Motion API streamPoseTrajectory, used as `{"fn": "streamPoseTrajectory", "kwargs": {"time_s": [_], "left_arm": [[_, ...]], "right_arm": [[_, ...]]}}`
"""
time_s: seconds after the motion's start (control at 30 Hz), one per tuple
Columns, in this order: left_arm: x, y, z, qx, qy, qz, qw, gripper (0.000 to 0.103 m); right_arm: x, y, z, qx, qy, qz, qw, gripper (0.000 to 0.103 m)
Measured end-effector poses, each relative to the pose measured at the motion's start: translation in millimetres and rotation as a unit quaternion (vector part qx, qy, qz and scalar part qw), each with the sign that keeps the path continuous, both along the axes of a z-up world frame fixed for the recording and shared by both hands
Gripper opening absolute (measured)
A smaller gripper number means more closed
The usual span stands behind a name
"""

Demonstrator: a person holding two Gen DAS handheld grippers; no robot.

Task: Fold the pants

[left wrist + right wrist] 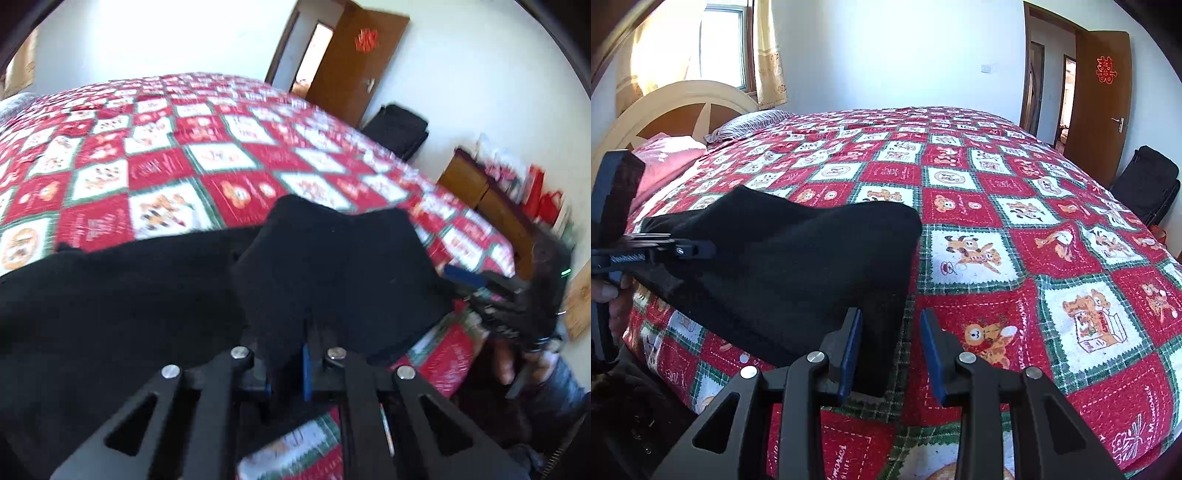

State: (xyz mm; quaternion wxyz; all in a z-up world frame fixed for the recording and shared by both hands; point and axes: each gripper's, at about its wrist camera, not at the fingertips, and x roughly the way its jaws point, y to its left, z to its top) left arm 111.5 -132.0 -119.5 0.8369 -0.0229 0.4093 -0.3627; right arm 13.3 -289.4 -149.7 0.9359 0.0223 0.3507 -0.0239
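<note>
Presently, black pants point(798, 266) are lying on the near left of the quilt point(1015, 229). The left gripper point(306, 332) is pinching a raised fold of them, its jaws closed on the cloth. The right gripper point(890, 347) is hovering with jaws parted, the pants' edge between its fingers point(849, 343), unpressed.

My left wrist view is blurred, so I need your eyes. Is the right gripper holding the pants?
Observer: No. The right gripper is open; the edge of the pants lies beside one finger, unpinched.
Operator: How does the cloth lie on your side?
Observer: It rises off the bedspread toward the left gripper, which clamps it.
Operator: What is beyond that gripper?
Observer: A headboard and a pink pillow.
</note>
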Motion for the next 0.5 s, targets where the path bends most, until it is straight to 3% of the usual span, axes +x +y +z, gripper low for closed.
{"fn": "streamPoseTrajectory", "kwargs": {"time_s": [0.1, 0.23, 0.27, 0.3, 0.33, 0.37, 0.4, 0.5], "left_arm": [[-6.8, 8.5, 5.0, 0.032, -0.027, 0.007, 0.9991, 0.012], [-0.4, 3.1, -19.1, 0.032, 0.008, -0.006, 0.9995, 0.014], [-0.1, 2.6, -21.4, 0.025, 0.01, -0.006, 0.9996, 0.024], [-0.1, 2.9, -22.2, 0.018, 0.01, -0.008, 0.9998, 0.042], [-0.1, 4.0, -22.0, 0.015, 0.012, -0.009, 0.9998, 0.053], [-0.7, 3.5, -21.4, 0.018, 0.012, -0.006, 0.9997, 0.072], [-3.0, 5.8, -19.6, 0.027, 0.006, 0.002, 0.9996, 0.08], [-6.1, 22.2, -14.8, 0.04, -0.018, 0.027, 0.9987, 0.084]], "right_arm": [[0.6, 3.2, -0.7, -0.003, 0.0, 0.005, 1.0, 0.035], [1.3, 9.6, -2.7, -0.025, 0.005, 0.006, 1.0, 0.035], [0.0, 10.3, -1.6, -0.028, 0.002, 0.005, 1.0, 0.035], [-0.8, 10.5, -0.6, -0.029, 0.0, 0.004, 1.0, 0.035], [-1.7, 11.2, 0.8, -0.031, -0.004, 0.005, 0.999, 0.035], [-1.8, 11.5, 1.1, -0.031, -0.005, 0.006, 0.999, 0.035], [-1.8, 11.7, 0.9, -0.031, -0.004, 0.007, 0.999, 0.035], [-2.2, 15.9, 2.0, -0.038, -0.005, 0.01, 0.999, 0.035]]}}
